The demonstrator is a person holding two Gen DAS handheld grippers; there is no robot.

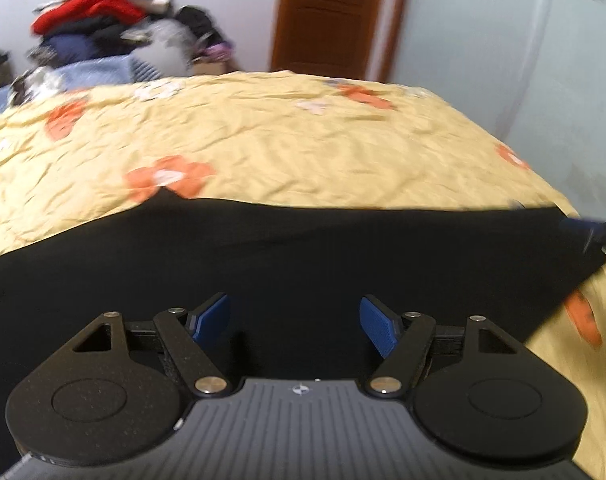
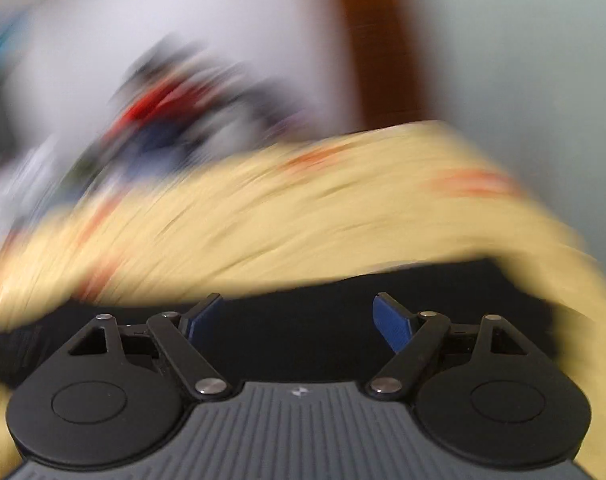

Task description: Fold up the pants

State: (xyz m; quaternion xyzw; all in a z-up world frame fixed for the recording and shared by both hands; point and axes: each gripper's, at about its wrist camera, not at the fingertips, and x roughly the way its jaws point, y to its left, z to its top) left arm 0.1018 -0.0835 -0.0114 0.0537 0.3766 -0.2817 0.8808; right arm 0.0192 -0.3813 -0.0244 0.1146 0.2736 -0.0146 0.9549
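Your black pants lie spread flat on the bed, near its front edge. Your left claw hangs spread wide above the pants, gripping nothing. Your right claw, in a blurred view, is likewise spread wide over them.

Both views low over bed, doorward

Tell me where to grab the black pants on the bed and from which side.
Grip the pants at the far straight edge near the corner, coming from above with one jaw slid under. The cloth lies flat on the bedspread, so only an edge gives purchase.
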